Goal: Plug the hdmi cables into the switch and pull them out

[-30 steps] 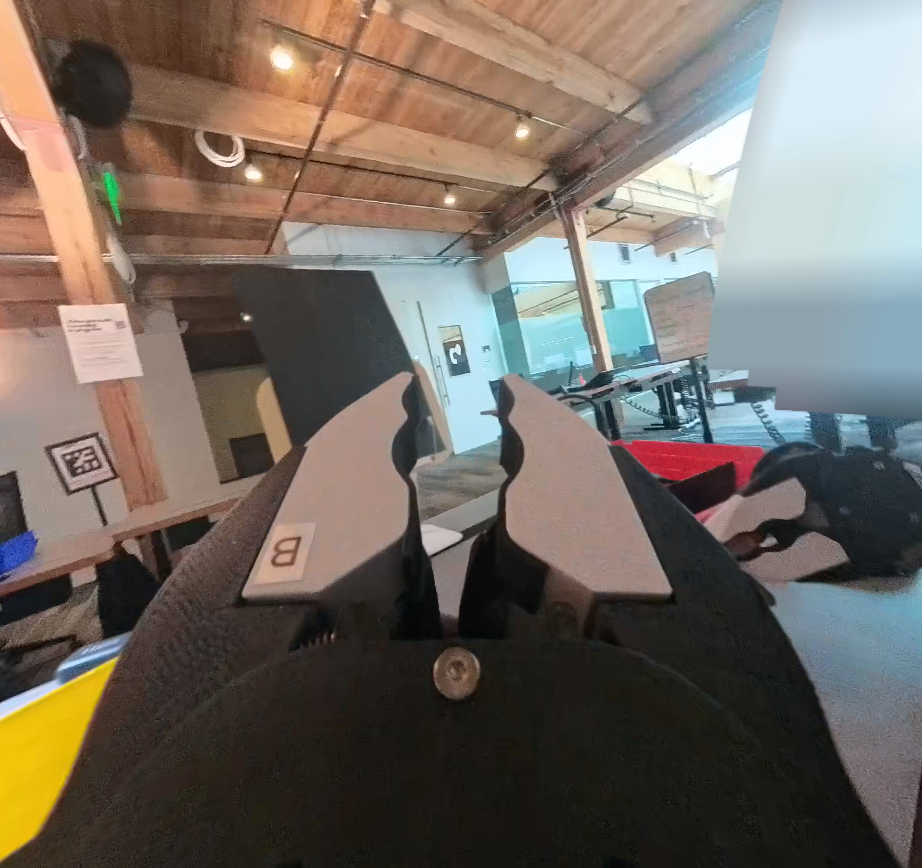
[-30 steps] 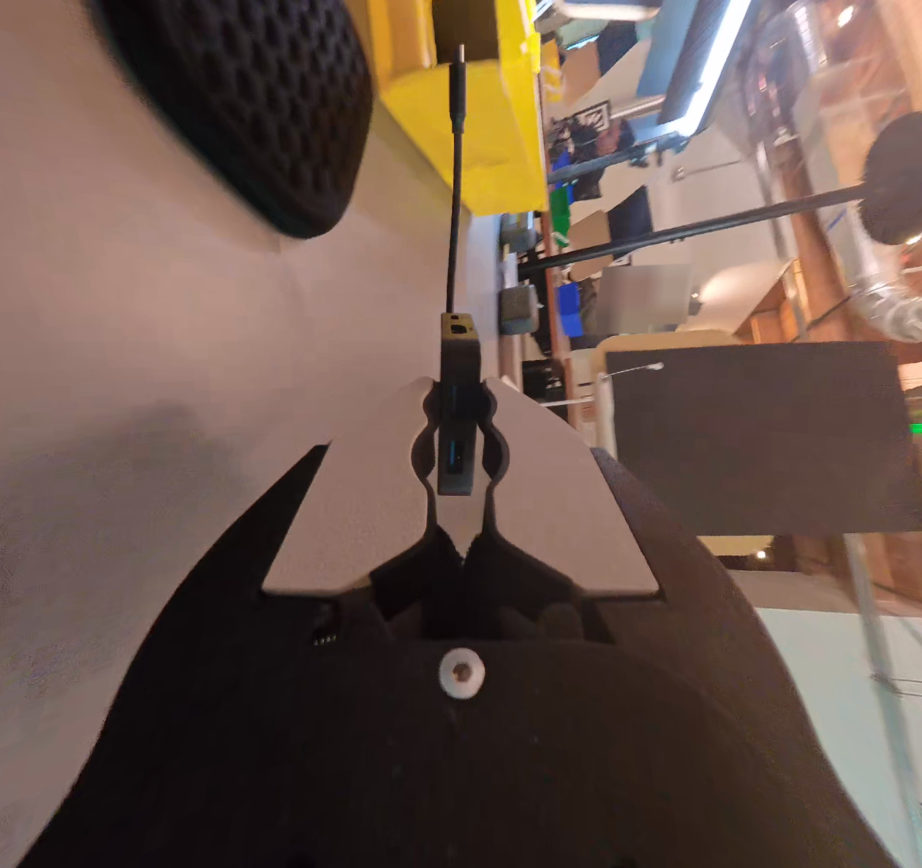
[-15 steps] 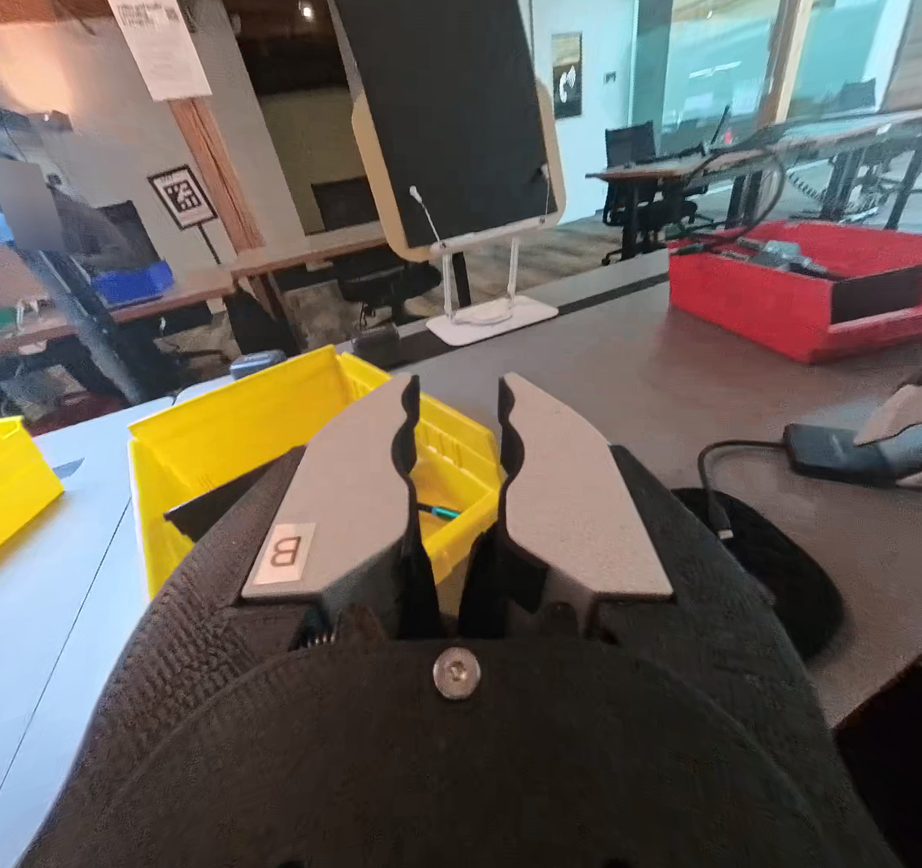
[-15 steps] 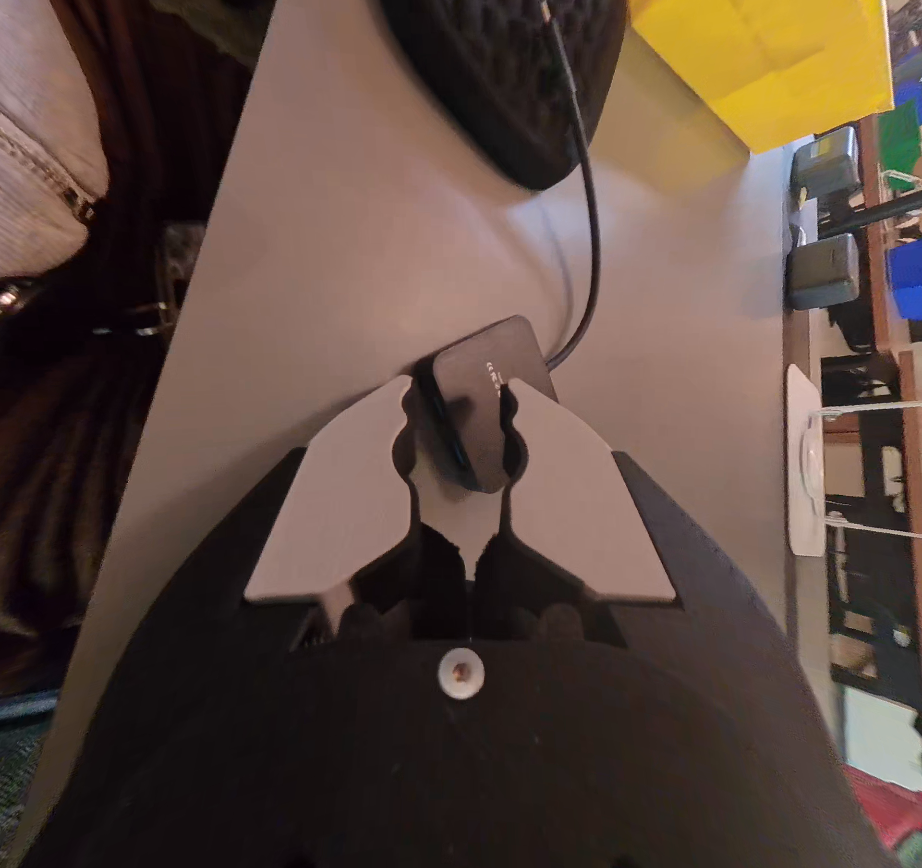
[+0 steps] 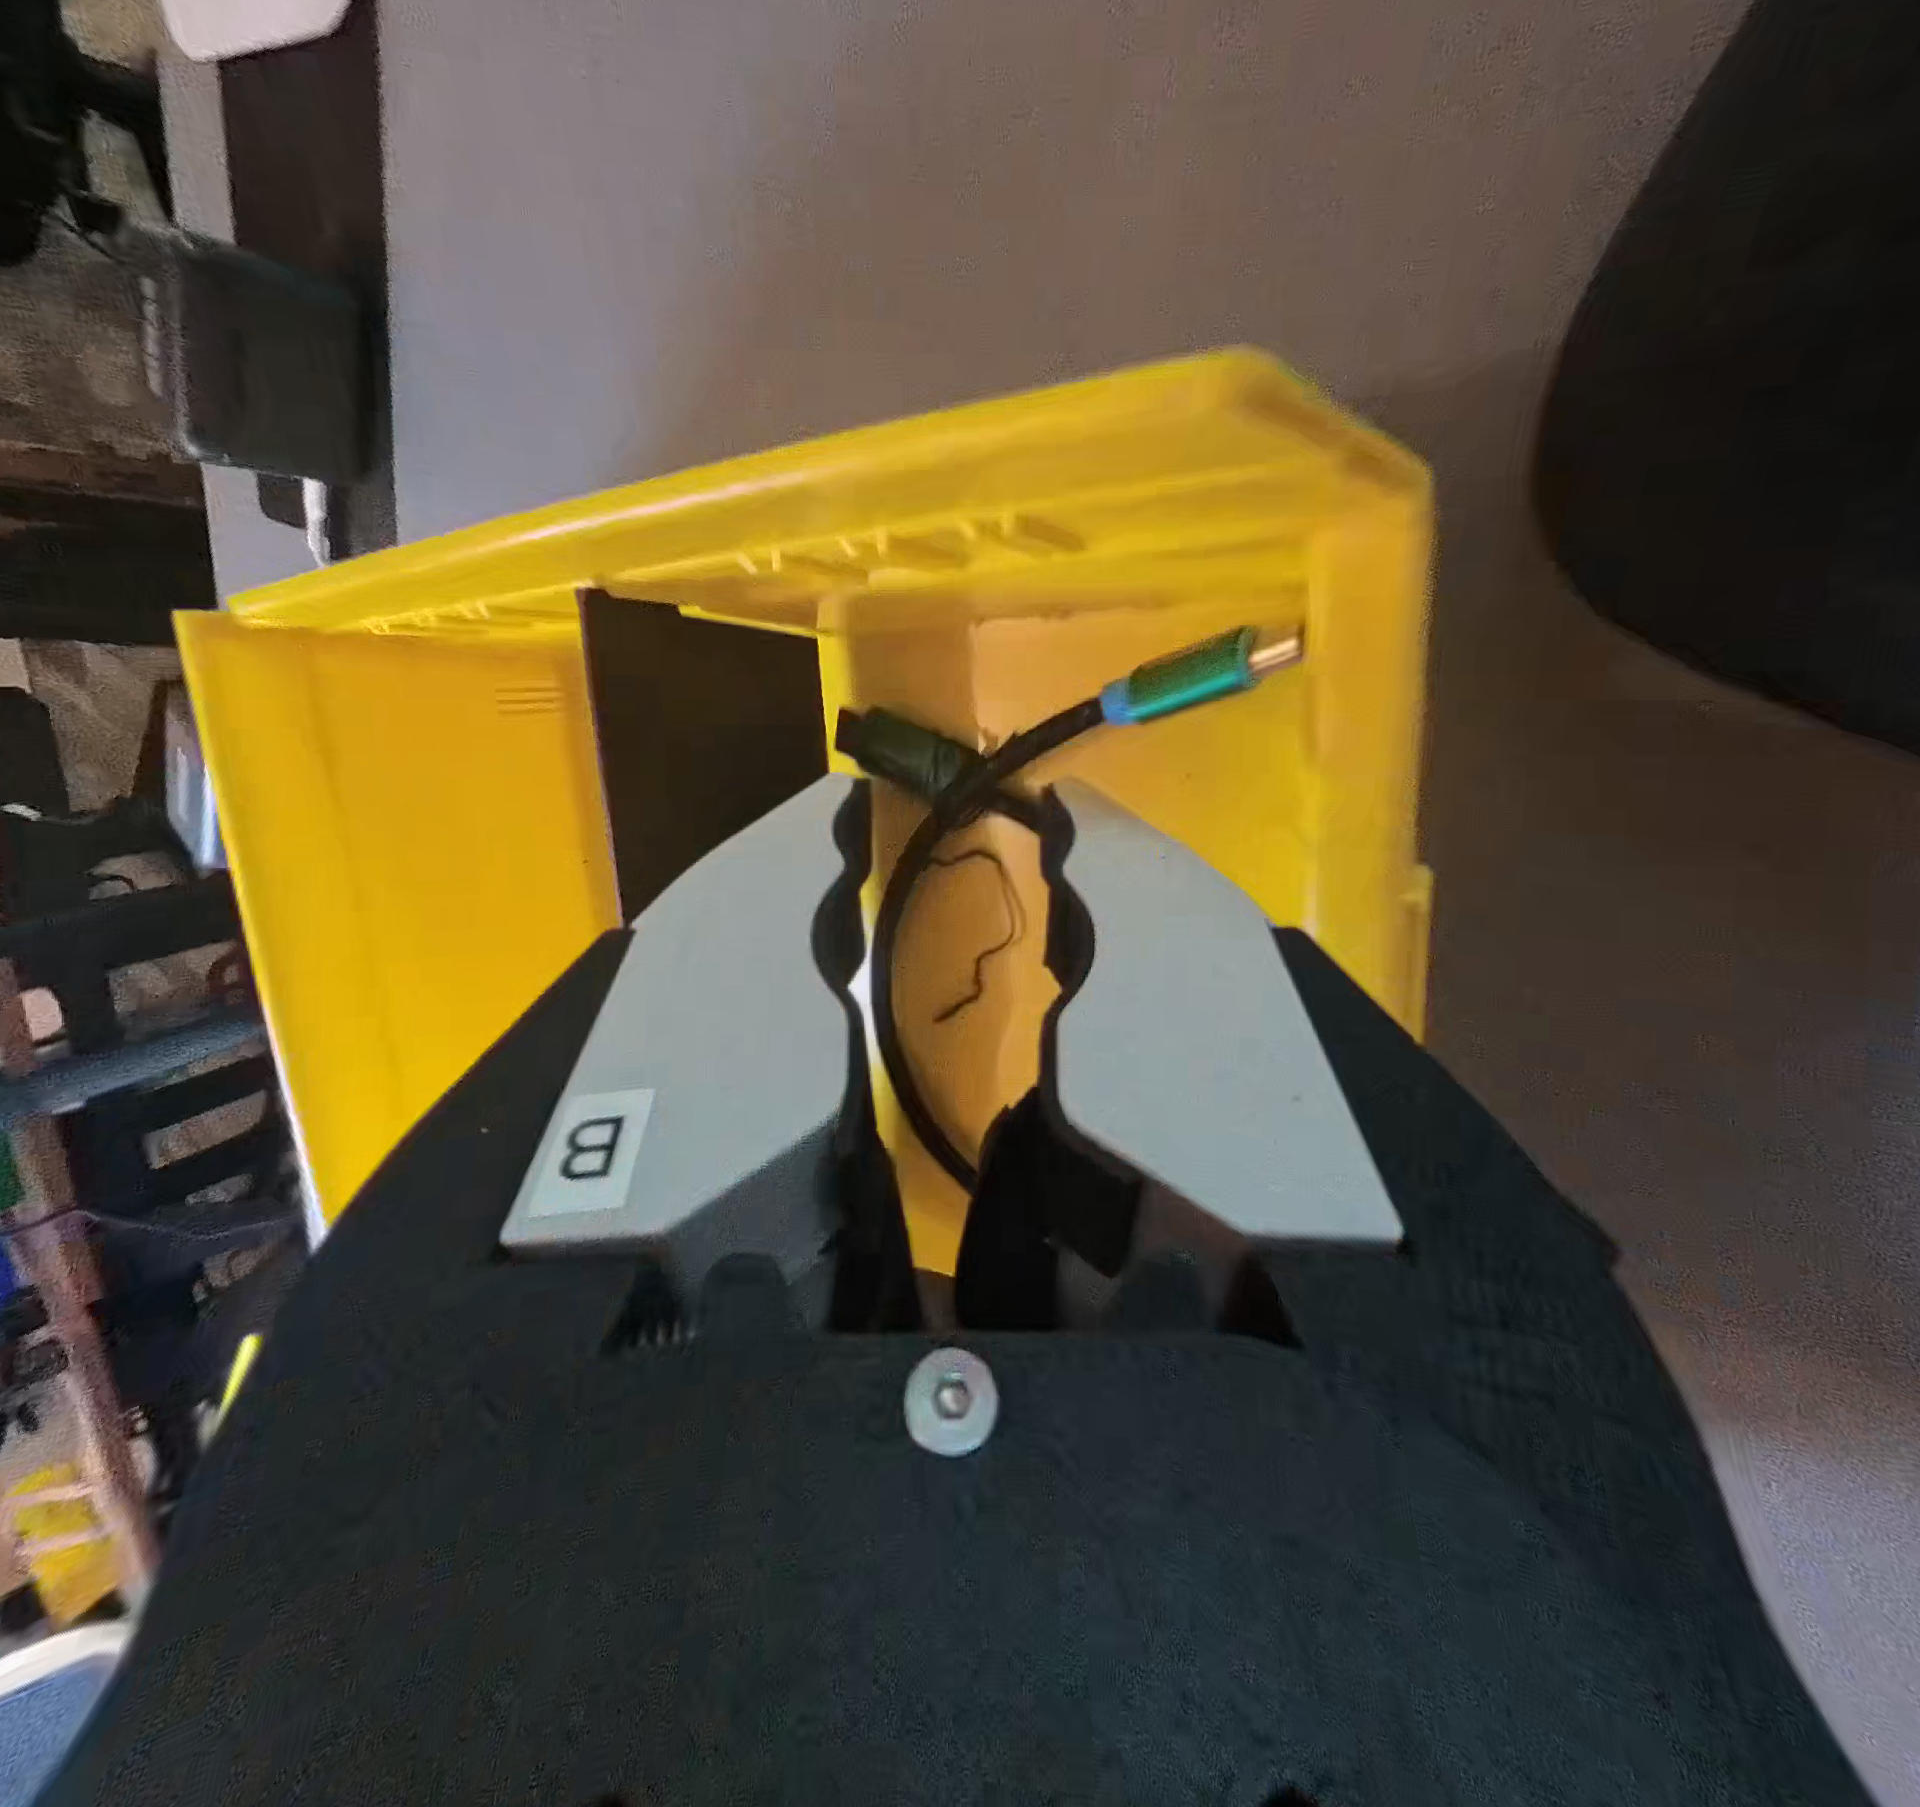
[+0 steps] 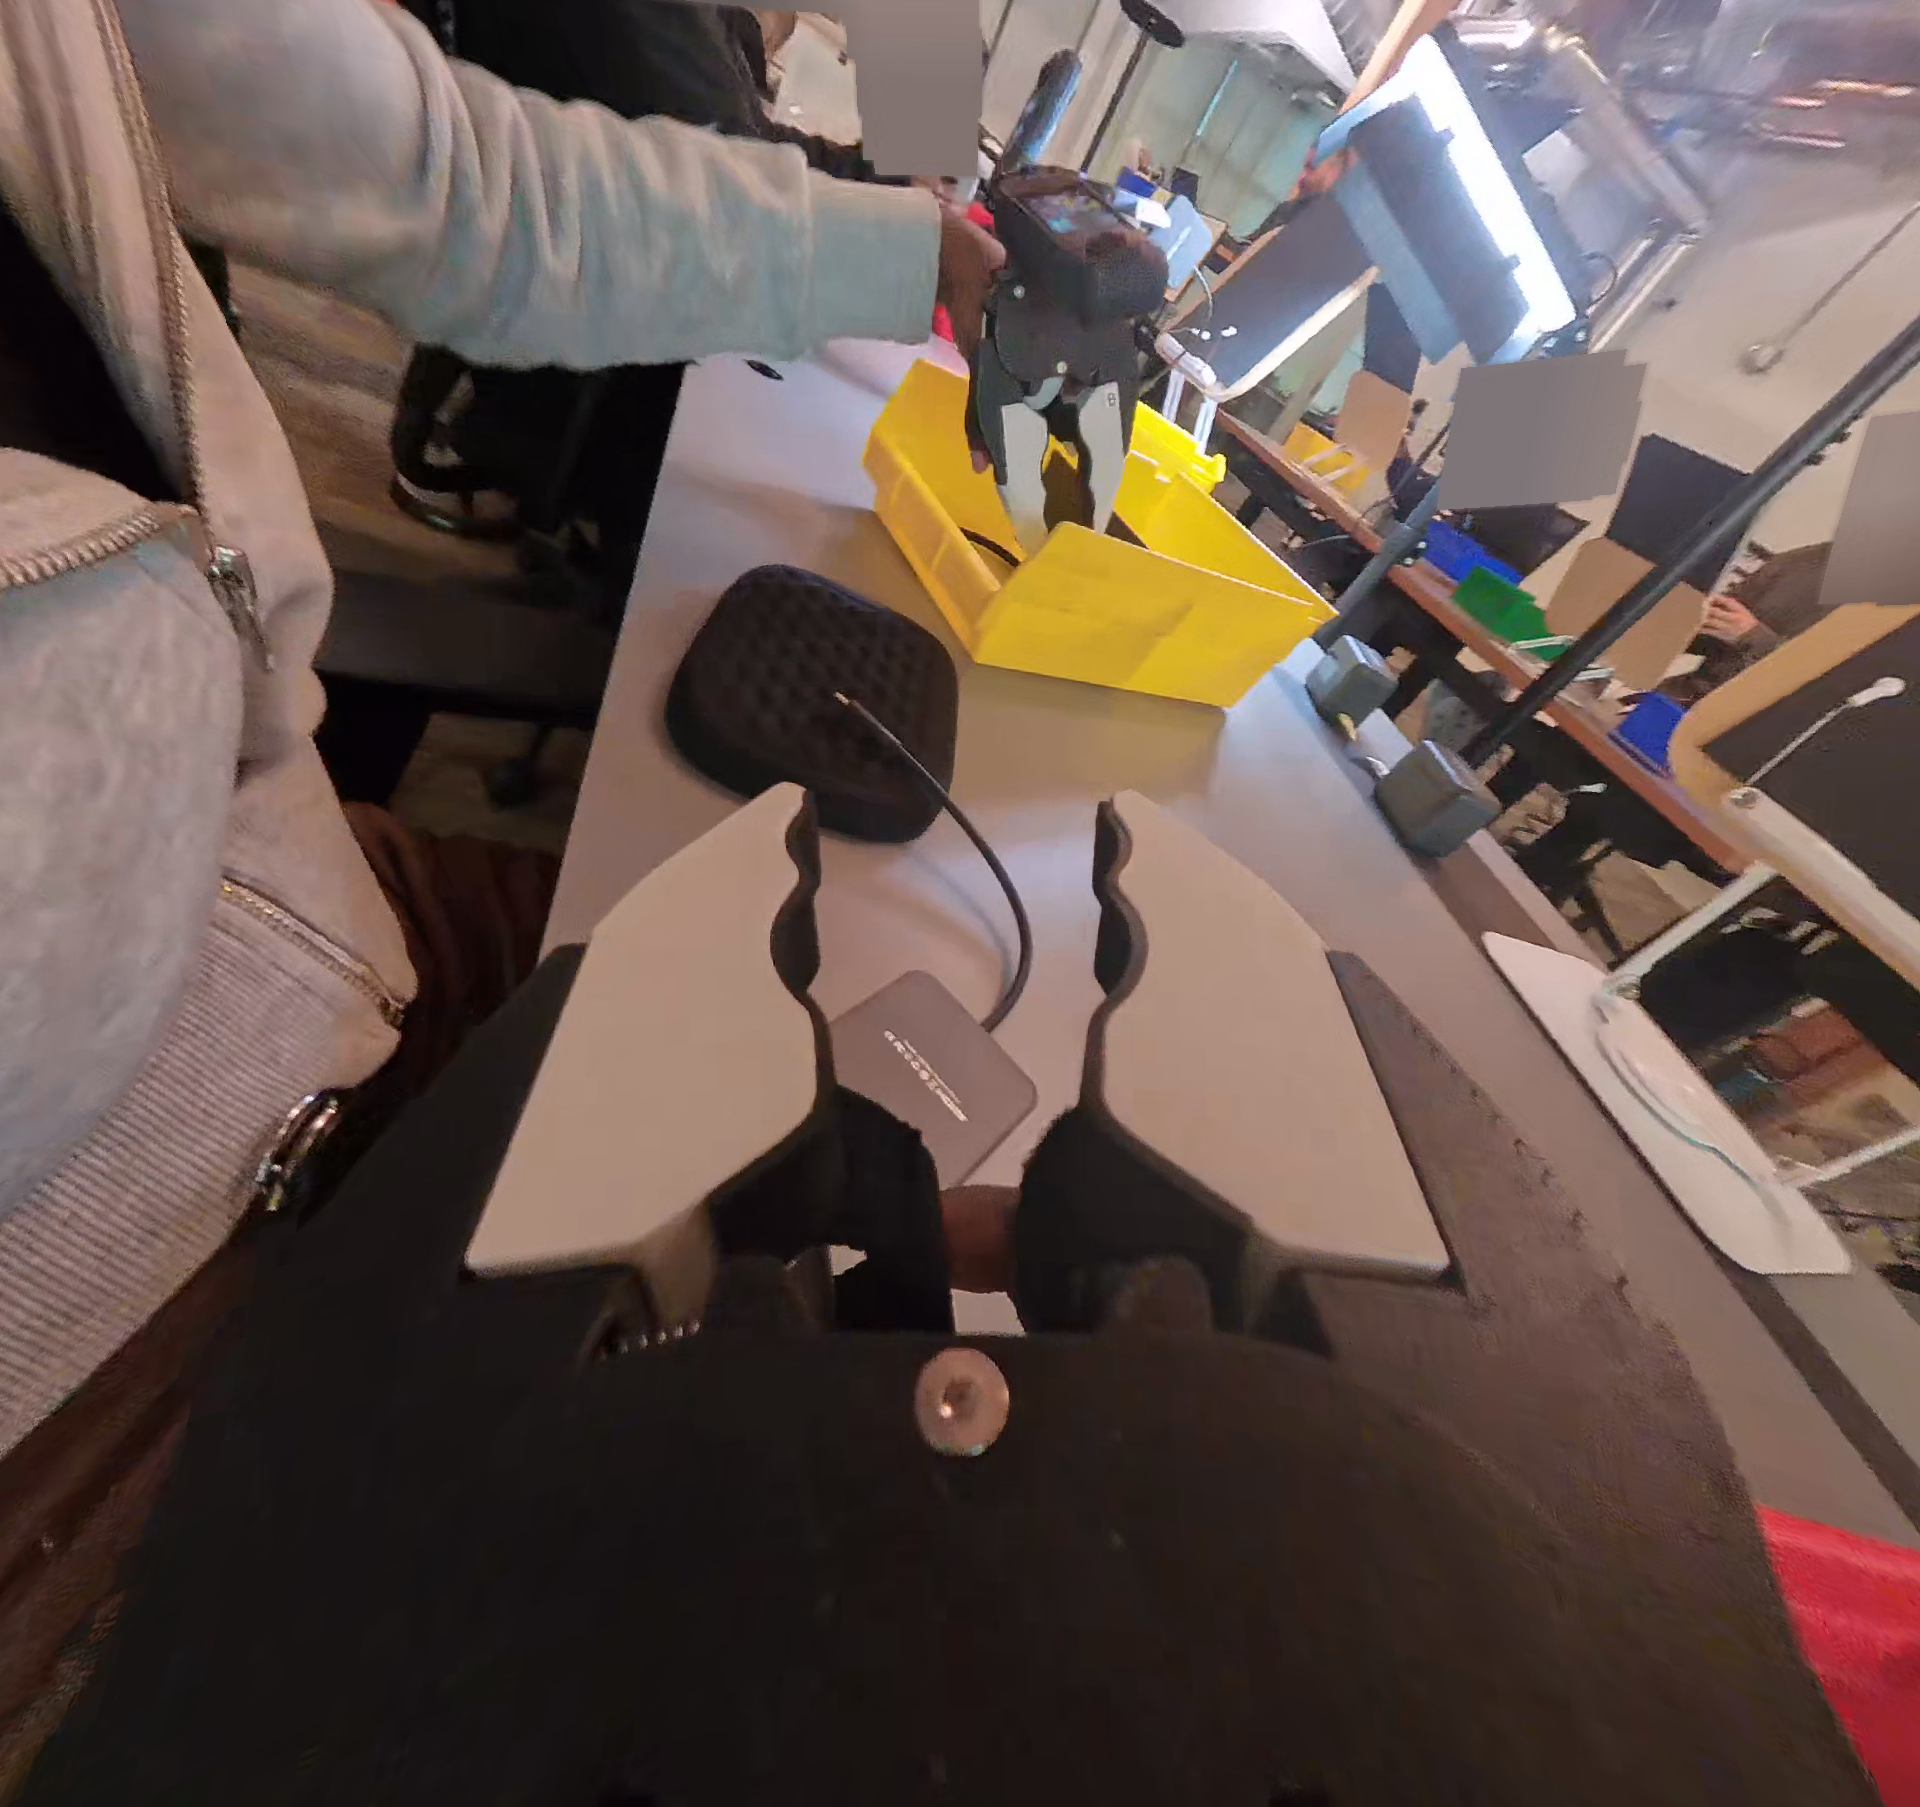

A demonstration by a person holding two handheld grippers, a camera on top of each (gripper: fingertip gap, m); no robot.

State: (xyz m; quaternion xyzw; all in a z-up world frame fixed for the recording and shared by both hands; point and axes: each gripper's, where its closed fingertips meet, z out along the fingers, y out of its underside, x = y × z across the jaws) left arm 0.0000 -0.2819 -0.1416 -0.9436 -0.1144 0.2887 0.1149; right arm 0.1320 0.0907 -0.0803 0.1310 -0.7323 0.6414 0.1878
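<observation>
In the left wrist view my left gripper (image 5: 951, 801) is open and points down into a yellow bin (image 5: 416, 822). A black HDMI cable (image 5: 894, 978) lies looped between the fingers, which are not closed on it. One green plug (image 5: 1195, 682) lies right of the tips, a darker one (image 5: 894, 739) just ahead. In the right wrist view my right gripper (image 6: 954, 812) is open and empty. The small grey switch (image 6: 935, 1061) lies flat on the grey table (image 6: 1122, 749) between its fingers. The left gripper (image 6: 1055, 469) also shows there, inside the bin (image 6: 1091, 604).
A black mesh pad (image 6: 810, 697) lies between the switch and the bin, with the switch's thin lead (image 6: 987, 864) ending on it. Grey blocks (image 6: 1439, 801) and a white stand base (image 6: 1662, 1113) sit along the table's right edge. A person's sleeve (image 6: 520, 219) reaches over the left.
My right gripper has opened and let go of the switch, which now lies on the table. My left gripper has swung down into the yellow bin, over the cable, and opened wider.
</observation>
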